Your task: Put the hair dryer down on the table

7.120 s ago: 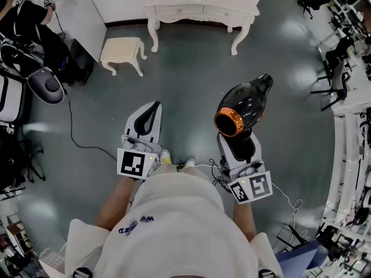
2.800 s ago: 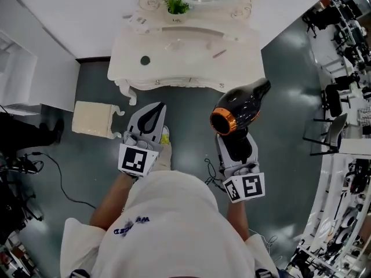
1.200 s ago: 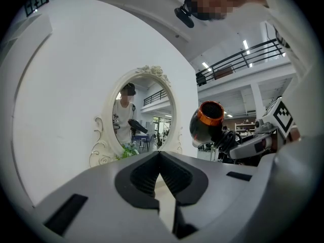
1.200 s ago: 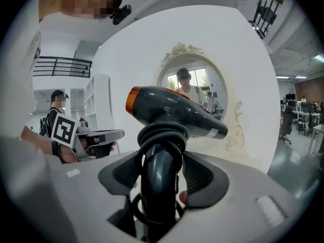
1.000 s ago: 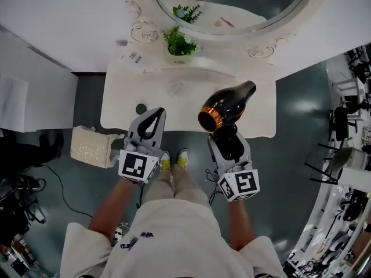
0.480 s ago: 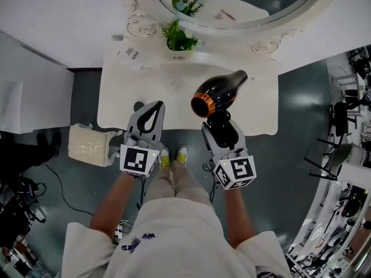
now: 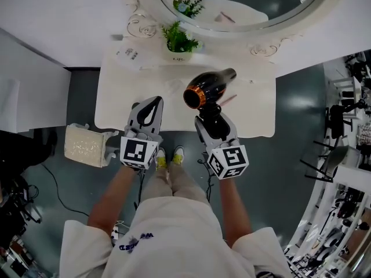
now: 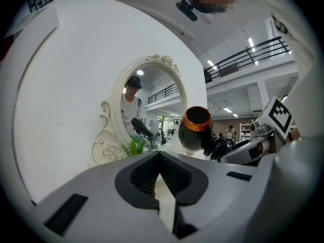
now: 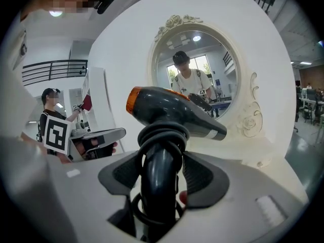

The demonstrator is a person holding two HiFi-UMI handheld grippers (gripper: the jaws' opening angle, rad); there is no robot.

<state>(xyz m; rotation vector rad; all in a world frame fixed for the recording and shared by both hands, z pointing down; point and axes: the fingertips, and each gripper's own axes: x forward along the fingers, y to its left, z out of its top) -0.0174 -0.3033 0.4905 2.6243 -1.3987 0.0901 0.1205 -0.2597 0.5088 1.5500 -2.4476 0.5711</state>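
Carried forward, the glossy black, orange-ringed hair dryer now hangs above the white worktop, barrel pointing upper right, handle pinched in my right claw; left claw pressed together.

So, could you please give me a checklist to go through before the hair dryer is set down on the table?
1. Grip: right gripper shut on the hair dryer handle: ok.
2. Hair dryer over the table: ok.
3. Its cord wound round the handle: ok.
4. Landing spot: a pink stick lies close beside the hair dryer: cannot tell.
5. Left gripper shut, empty, off to the side: ok.
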